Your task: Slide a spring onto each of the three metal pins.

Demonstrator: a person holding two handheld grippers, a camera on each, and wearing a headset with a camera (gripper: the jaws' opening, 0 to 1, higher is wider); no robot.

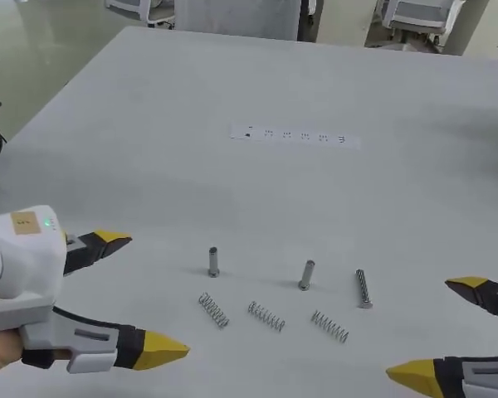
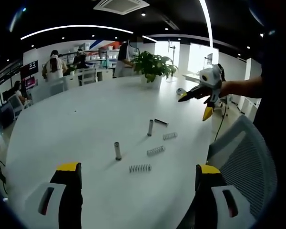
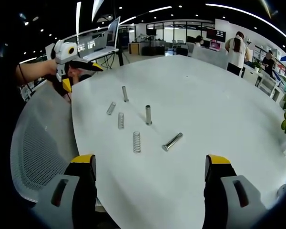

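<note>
My left claw (image 1: 149,296) and right claw (image 1: 423,329) are both spread wide by the near edge of the table (image 1: 315,199), on either side of three loose springs (image 1: 266,316) and three pins (image 1: 213,261).

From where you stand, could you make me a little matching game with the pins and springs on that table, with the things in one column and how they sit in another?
Things:
1. left pin
2. right pin
3. middle spring

States:
A. lies flat between two others of its kind
B. stands upright
C. lies flat at the end of its row

Pairs: 1-B, 2-C, 3-A.
</note>
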